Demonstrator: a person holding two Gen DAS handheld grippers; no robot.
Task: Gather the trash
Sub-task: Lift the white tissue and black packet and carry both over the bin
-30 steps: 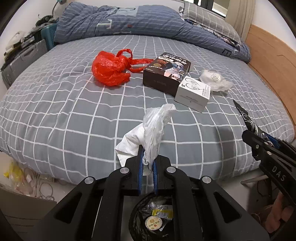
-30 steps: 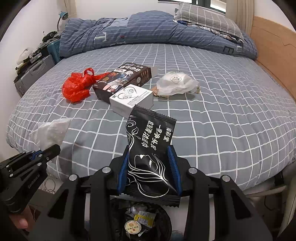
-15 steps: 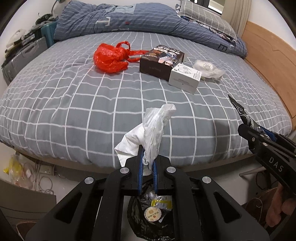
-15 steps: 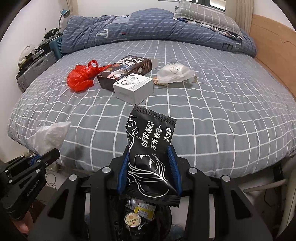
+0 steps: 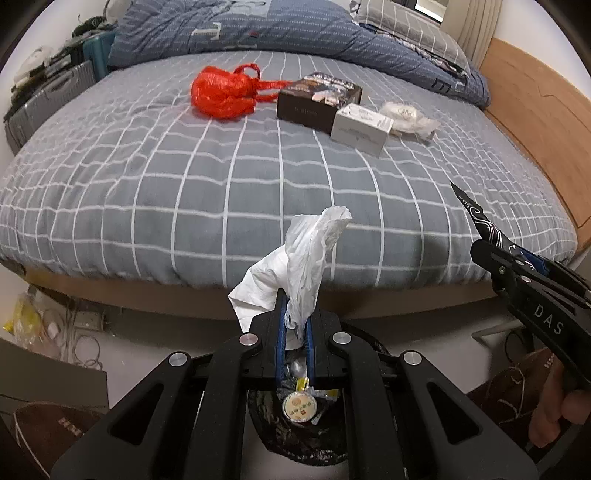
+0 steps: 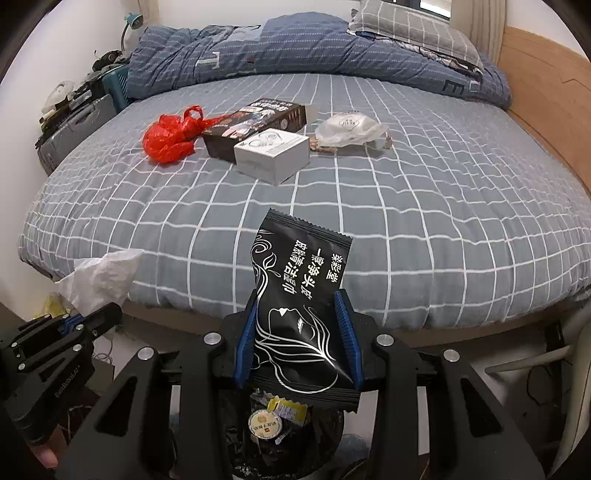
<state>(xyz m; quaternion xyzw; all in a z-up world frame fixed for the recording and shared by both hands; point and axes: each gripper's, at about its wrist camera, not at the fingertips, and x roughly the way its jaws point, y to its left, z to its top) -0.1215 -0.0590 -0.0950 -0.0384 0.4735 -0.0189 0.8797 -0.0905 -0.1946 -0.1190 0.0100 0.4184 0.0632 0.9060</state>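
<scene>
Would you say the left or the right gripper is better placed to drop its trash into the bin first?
Right, narrowly. The black packet in the right gripper hangs directly above the open bin. The left gripper pinches the tissue over the bin's far rim.

We are in a bedroom of a home. A wide bed (image 6: 424, 206) with a grey checked sheet fills most of what we see, a rumpled blue duvet (image 6: 295, 48) and a checked pillow (image 6: 413, 26) along its far edge. A wooden headboard (image 6: 546, 81) lines its right edge, and suitcases (image 6: 74, 125) stand by the wall past its left edge.
</scene>
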